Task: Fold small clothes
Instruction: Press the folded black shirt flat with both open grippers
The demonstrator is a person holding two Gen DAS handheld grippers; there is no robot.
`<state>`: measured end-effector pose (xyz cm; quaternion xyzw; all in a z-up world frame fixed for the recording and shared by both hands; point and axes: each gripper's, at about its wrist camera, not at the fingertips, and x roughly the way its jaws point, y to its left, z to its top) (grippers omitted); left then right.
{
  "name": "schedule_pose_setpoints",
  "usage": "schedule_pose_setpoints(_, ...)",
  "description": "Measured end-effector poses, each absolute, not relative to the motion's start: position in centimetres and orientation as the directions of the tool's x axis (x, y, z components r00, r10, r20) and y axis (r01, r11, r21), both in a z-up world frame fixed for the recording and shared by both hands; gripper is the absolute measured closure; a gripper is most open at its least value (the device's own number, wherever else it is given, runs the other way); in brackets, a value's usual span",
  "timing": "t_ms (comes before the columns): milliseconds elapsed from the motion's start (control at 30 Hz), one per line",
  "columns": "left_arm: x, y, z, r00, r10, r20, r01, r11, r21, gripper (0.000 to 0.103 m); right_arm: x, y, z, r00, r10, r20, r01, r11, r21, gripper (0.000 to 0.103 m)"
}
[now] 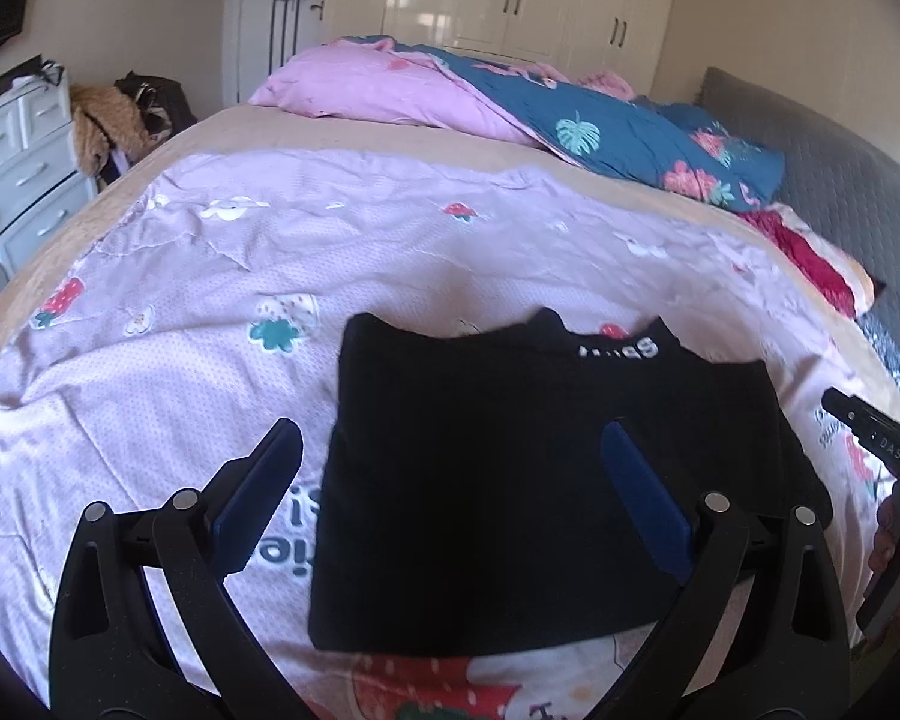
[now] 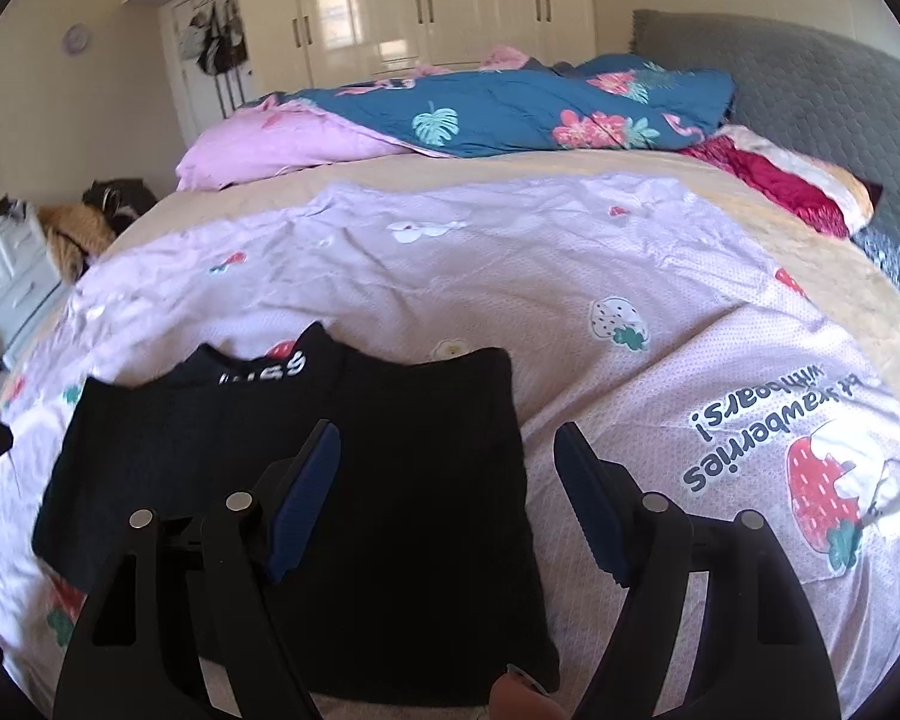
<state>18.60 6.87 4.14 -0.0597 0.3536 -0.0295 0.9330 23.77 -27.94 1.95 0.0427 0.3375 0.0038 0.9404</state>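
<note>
Nearest the left wrist camera, the left gripper (image 1: 453,486) stands with its blue-padded fingers spread wide and nothing between them, poised above the near edge of the folded black knit garment (image 1: 510,480). The right gripper (image 2: 447,498) is likewise parted and empty, over the garment's right edge. The garment (white lettering shows at its far end) lies flat on a pale pink strawberry-print sheet (image 2: 630,276) spread over the bed. Beyond it lie a rumpled pink and teal floral duvet (image 1: 570,120), then the glossy cream wardrobe doors (image 2: 450,6).
</note>
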Motion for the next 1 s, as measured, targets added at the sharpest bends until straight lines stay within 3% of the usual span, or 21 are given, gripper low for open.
schedule_pose_setpoints(600,16.8,3.0,-2.0,0.619,-0.126,-0.775,0.061,0.992,-0.113,0.009,21.1,-25.1,-2.6,0.676,0.123,-0.727,-0.079,0.992,0.094,0.030)
schedule_pose_setpoints(1000,16.0,3.5,-3.6,0.579,-0.136,-0.804,0.040,0.990,-0.139,0.009,20.3,-26.7,-5.7,0.603,0.050,-0.796,-0.015,0.999,0.052,0.030)
